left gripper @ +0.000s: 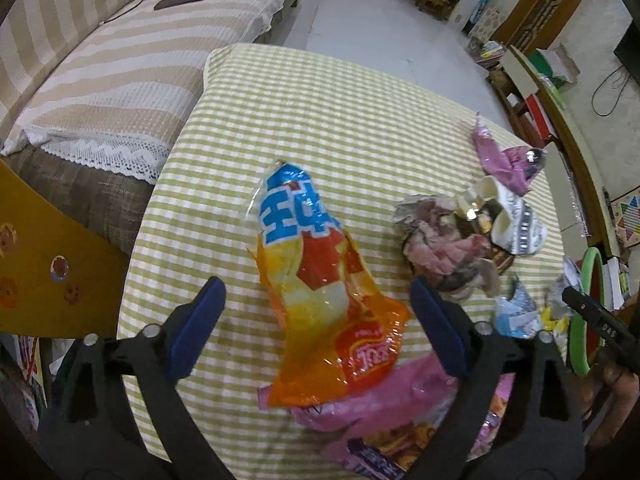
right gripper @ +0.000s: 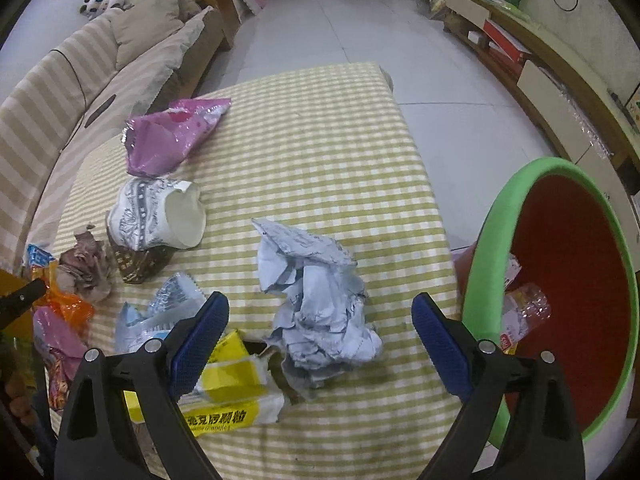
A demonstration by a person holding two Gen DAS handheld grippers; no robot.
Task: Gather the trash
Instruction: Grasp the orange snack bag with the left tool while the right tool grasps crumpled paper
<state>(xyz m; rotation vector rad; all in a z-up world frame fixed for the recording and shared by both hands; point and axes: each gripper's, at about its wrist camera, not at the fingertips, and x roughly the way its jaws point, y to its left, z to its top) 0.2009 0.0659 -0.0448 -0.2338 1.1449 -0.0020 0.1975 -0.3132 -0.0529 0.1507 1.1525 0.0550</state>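
An orange and blue snack bag [left gripper: 316, 280] lies on the green-checked tablecloth [left gripper: 320, 120], its lower end over a pink wrapper [left gripper: 380, 412]. My left gripper [left gripper: 318, 300] hangs over it, jaws wide on either side, pads clear of the bag. In the right wrist view, a crumpled white paper ball [right gripper: 320, 300] sits between the wide jaws of my right gripper [right gripper: 320, 316], untouched. A yellow and white packet [right gripper: 232, 392] lies by its left finger. The bin [right gripper: 560, 300], green-rimmed and red inside, stands at the table's right edge with some trash in it.
More litter on the cloth: a crushed paper cup [right gripper: 160, 216], a pink foil bag [right gripper: 172, 140], brownish crumpled paper [left gripper: 444, 248], a pale blue wrapper [right gripper: 160, 312]. A striped sofa [left gripper: 100, 68] runs along the left, a low cabinet [right gripper: 540, 68] on the right.
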